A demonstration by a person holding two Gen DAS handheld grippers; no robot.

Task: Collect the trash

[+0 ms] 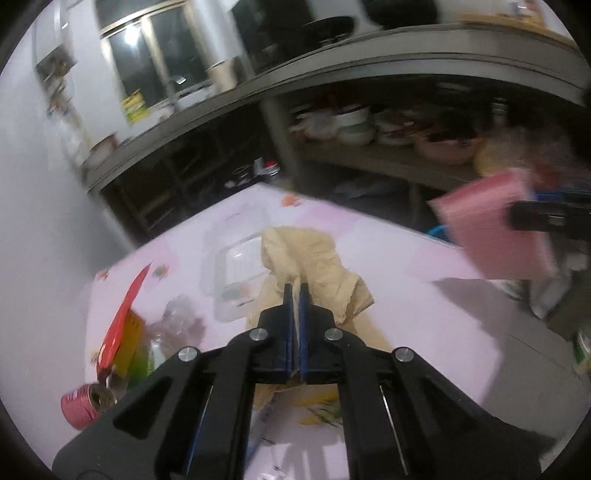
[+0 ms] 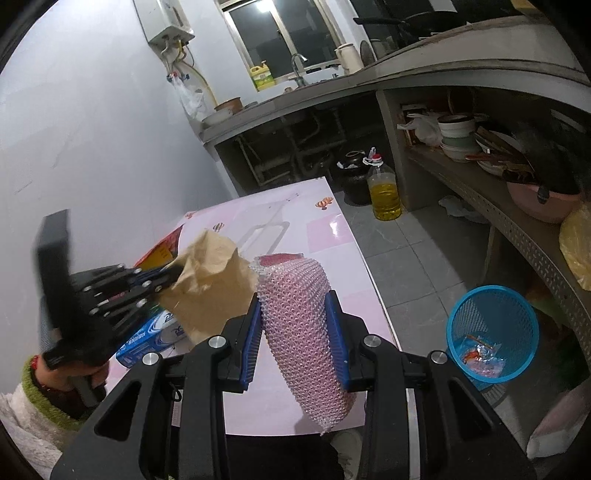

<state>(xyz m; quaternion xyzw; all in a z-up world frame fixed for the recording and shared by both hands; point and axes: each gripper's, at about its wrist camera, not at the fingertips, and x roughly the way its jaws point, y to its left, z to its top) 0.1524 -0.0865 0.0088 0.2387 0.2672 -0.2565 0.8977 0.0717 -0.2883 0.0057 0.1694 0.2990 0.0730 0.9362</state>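
Left gripper [image 1: 296, 291] jaws clamped tight on crumpled brown paper [image 1: 314, 258]; right gripper [image 2: 297, 314] part open, gripping pink mesh sponge [image 2: 299, 325] w/ blue bin [image 2: 493, 332] on floor at right.

1. Dim indoor light; a bright lamp reflection glares in the dark window [image 2: 280, 33].
2. The left wrist view is motion-blurred, worst toward its right edge.
3. Fisheye bends both views, with black corners.
4. The right wrist view is sharp.

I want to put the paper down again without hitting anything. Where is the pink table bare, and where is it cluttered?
Bare: the far end of the table, beyond the brown paper, and the strip along its right edge toward the blue basket. Crowded: the left side, with the clear container, red packet, can and blue box.
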